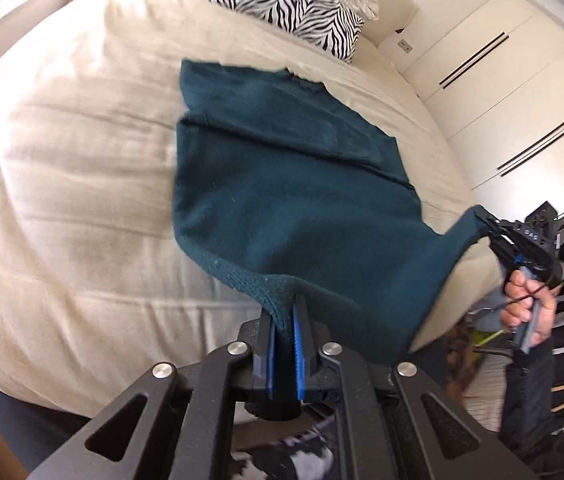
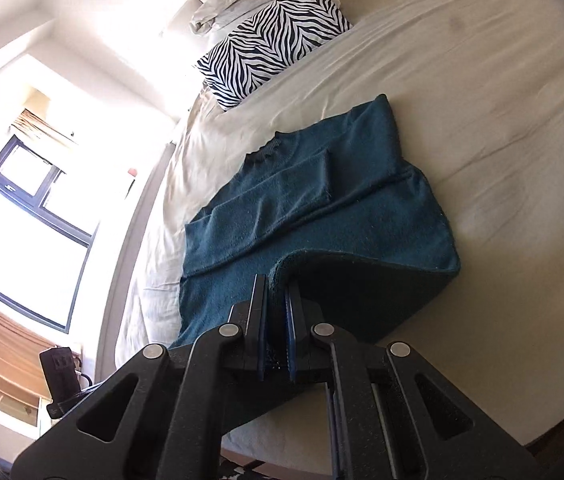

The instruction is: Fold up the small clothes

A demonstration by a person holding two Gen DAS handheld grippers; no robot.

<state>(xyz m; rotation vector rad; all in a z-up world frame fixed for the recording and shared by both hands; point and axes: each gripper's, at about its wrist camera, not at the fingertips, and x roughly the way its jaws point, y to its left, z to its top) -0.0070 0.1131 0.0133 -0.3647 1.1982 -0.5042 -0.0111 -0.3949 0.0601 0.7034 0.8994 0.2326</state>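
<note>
Gripping the teal sweater (image 1: 282, 208) hem, left gripper (image 1: 284, 320) and right gripper (image 2: 275, 300) are both clamped tight on its two bottom corners. Sweater lies on the bed (image 1: 61, 160), sleeves folded in, hem lifted, likely to fold it toward the collar.

Cream bed (image 2: 482, 120), zebra pillow (image 2: 269, 40), bright window (image 2: 21, 220), white wardrobes (image 1: 522, 92)

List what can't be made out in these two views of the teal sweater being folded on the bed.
- Sweater hem, left wrist view: the pinched bit sits hidden inside the left hand-held gripper.
- Right hand-held gripper, left wrist view: small at the edge; its grip point is hard to read.
- Sweater underside, right wrist view: the lifted fold is in shadow behind the gripper.
- Window, right wrist view: overexposed; nothing outside shows.
- Bed foot: cut off by the gripper bodies.
</note>
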